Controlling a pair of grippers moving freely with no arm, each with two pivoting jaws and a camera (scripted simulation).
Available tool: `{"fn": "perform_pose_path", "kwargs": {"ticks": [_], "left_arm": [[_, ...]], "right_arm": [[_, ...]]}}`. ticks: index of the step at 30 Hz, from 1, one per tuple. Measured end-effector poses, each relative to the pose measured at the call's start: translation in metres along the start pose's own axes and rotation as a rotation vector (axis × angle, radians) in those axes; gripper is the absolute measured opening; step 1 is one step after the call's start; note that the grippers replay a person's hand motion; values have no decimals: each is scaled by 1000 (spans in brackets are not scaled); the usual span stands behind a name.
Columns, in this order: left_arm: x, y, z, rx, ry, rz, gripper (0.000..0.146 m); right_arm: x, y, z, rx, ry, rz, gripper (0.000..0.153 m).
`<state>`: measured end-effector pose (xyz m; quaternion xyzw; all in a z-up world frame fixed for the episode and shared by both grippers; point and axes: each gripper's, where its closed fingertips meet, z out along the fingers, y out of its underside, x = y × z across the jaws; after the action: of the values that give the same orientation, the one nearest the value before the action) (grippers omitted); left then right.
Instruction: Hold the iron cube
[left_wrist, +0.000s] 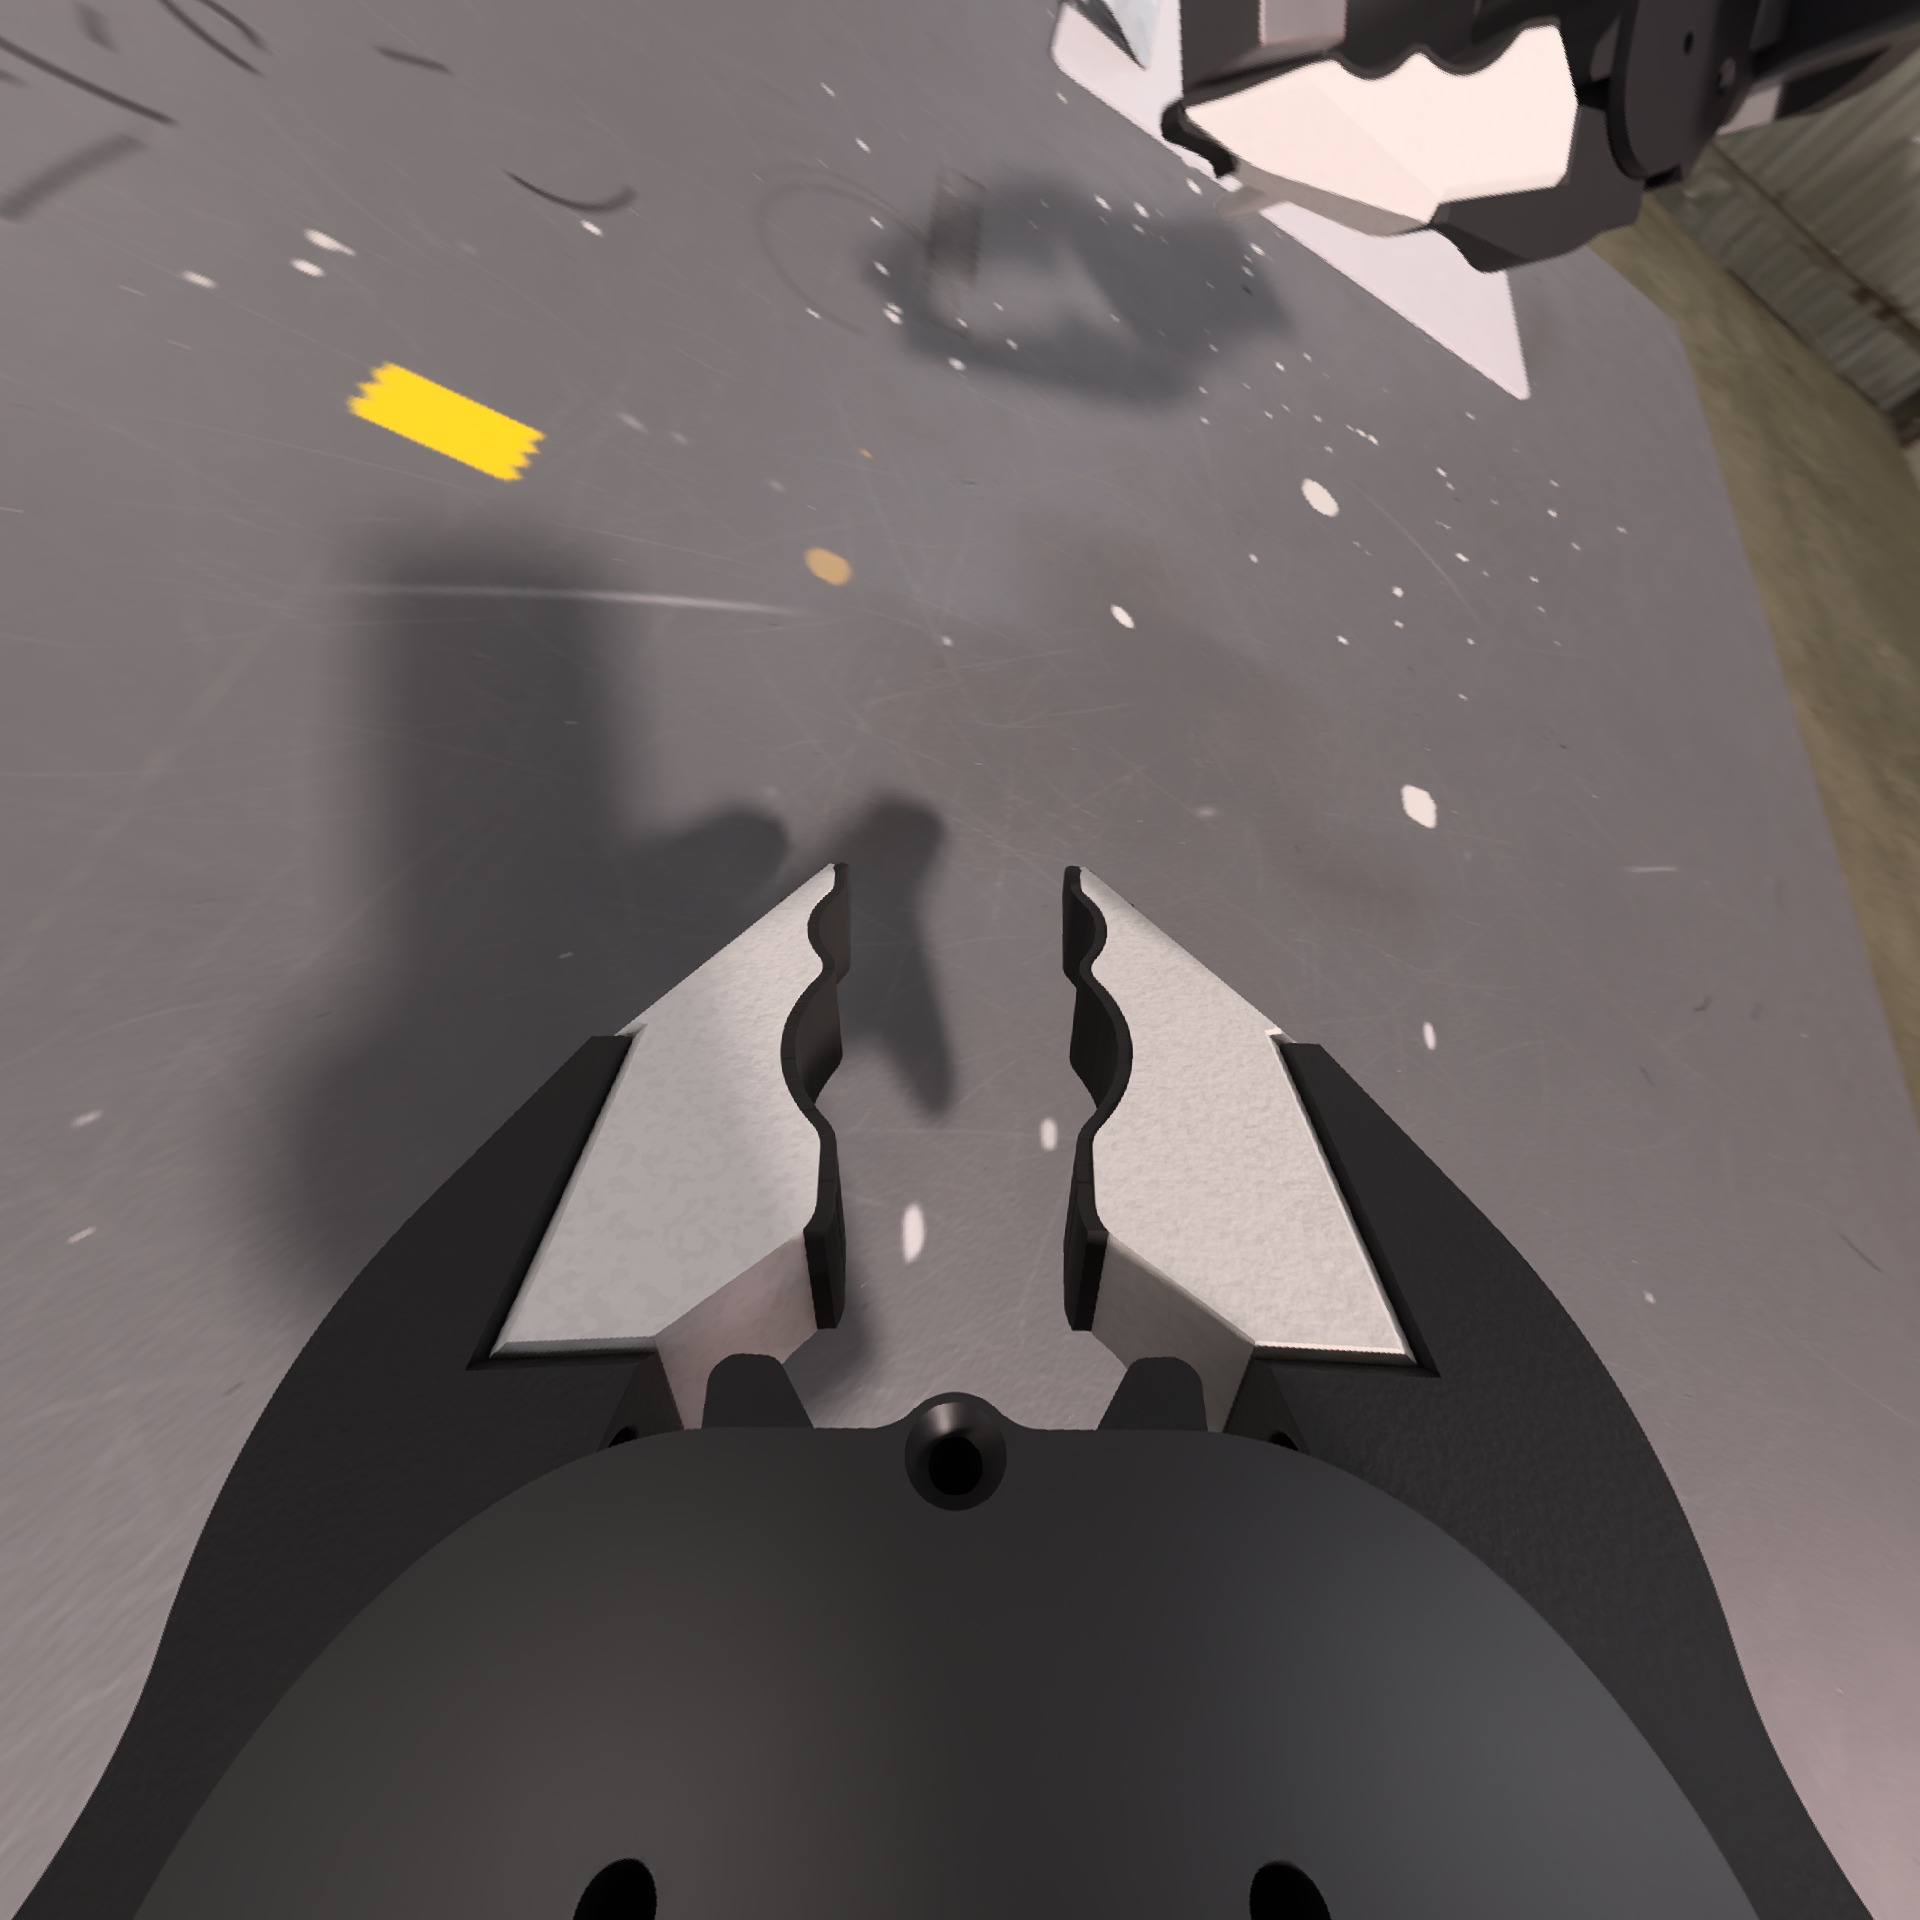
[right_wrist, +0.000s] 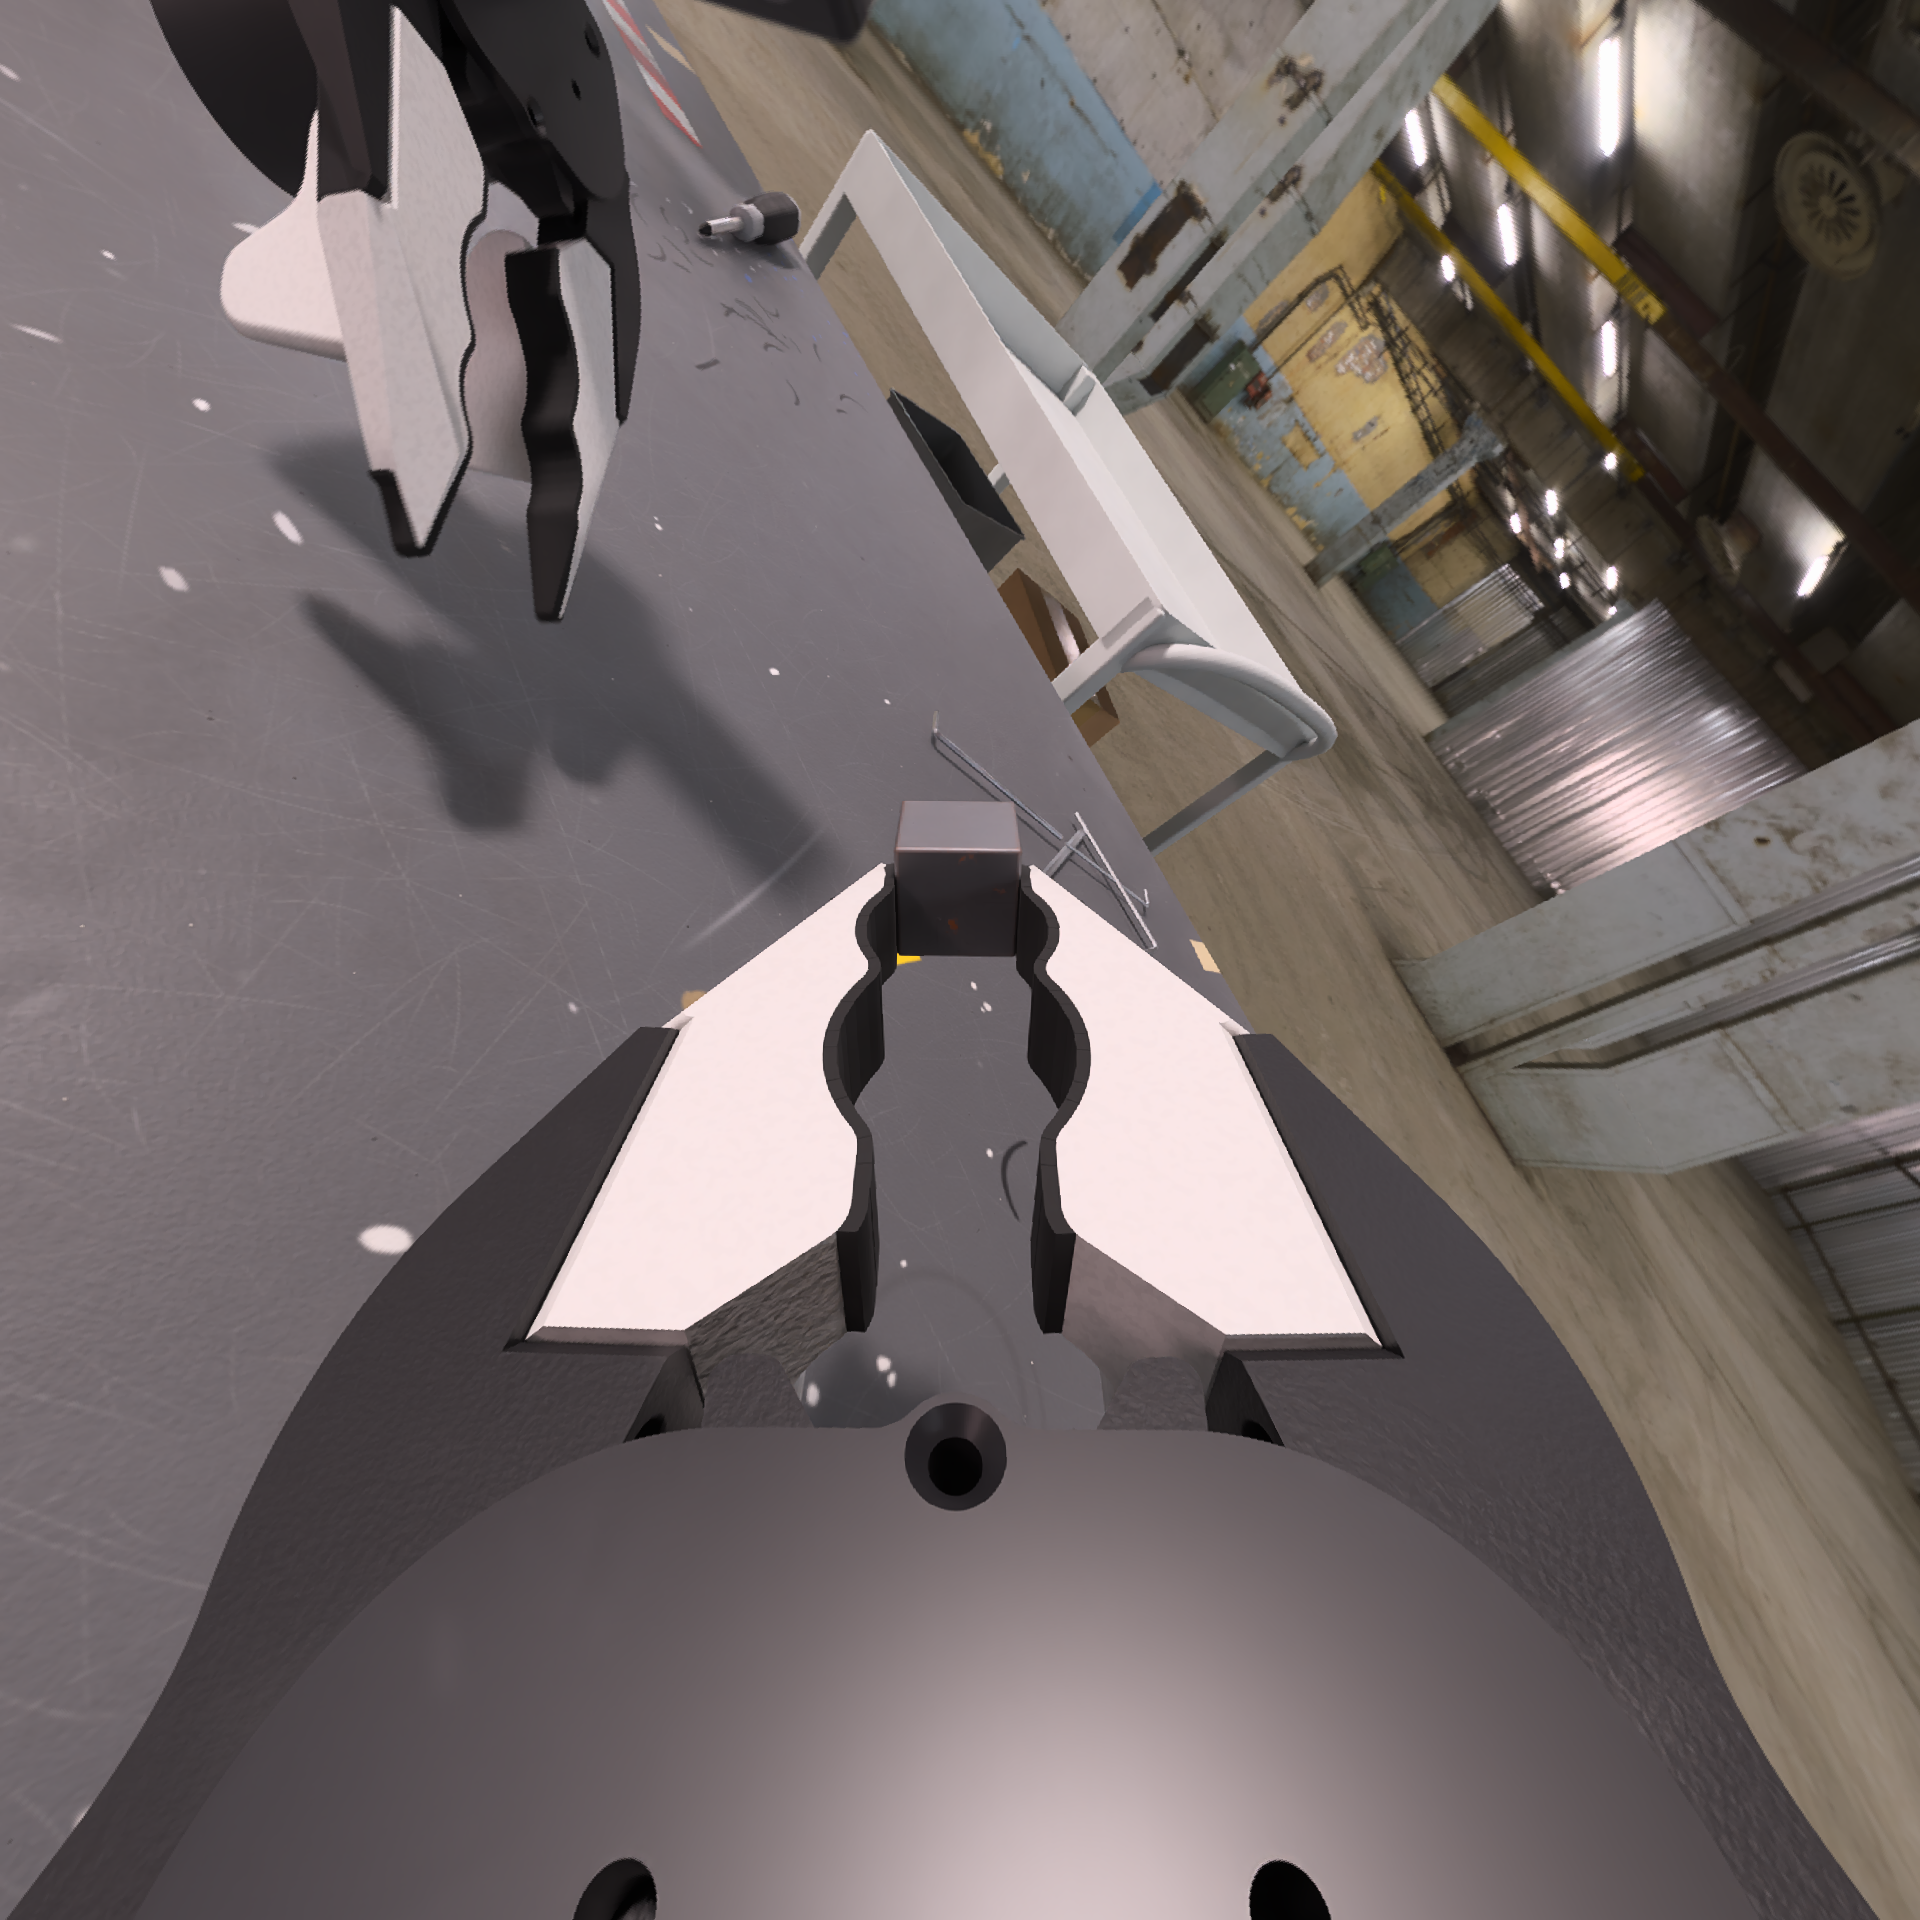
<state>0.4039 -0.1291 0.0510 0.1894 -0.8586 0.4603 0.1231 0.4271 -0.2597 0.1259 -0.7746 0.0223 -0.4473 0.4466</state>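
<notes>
The iron cube (right_wrist: 954, 883) is a small dark grey block with rusty specks. My right gripper (right_wrist: 956, 906) is shut on it, its two fingertips pressing the cube's left and right faces. In the left wrist view the right gripper (left_wrist: 1210, 156) hangs at the top right above its shadow on the grey table (left_wrist: 312, 831); the cube is hidden there. My left gripper (left_wrist: 956, 883) is open and empty, tilted down over the table. It also shows in the right wrist view (right_wrist: 478, 571) at the upper left, apart from the cube.
A yellow tape strip (left_wrist: 447, 421) and a white sheet (left_wrist: 1455, 312) lie on the table. Thin metal hex keys (right_wrist: 1081, 852) lie near the table's edge beyond the cube. A small screwdriver (right_wrist: 748, 220), a black bin (right_wrist: 951, 468) and a white bench (right_wrist: 1039, 416) are farther off.
</notes>
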Motion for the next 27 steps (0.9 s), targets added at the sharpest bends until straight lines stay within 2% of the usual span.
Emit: {"fn": "perform_pose_path", "kwargs": {"ticks": [5,8,10,15,18,19,21,22,24,25,27], "left_arm": [[-23,-7,-30,47,-167,71,38],[-19,-14,-38,74,-225,126,33],[-10,-9,-32,30,-238,170,31],[12,26,9,-221,-188,218,32],[9,42,23,-357,-259,317,35],[12,41,26,-347,-253,348,31],[12,44,25,-393,-250,486,14],[14,46,23,-425,-236,625,12],[25,55,17,-469,-103,941,12],[29,57,13,-490,-43,1013,11],[31,54,6,-543,4,1024,9]], "right_arm": [[3,1,0,-1,12,19,22],[7,2,-1,-5,29,21,22],[11,2,-3,-6,41,30,22],[21,4,-8,-2,77,52,22],[25,4,-11,4,88,58,22],[26,4,-11,5,88,60,22],[26,4,-12,4,89,59,22],[27,4,-12,3,90,59,22],[28,5,-12,3,92,68,22],[28,6,-12,5,91,75,22],[29,7,-12,4,92,87,22]]}}
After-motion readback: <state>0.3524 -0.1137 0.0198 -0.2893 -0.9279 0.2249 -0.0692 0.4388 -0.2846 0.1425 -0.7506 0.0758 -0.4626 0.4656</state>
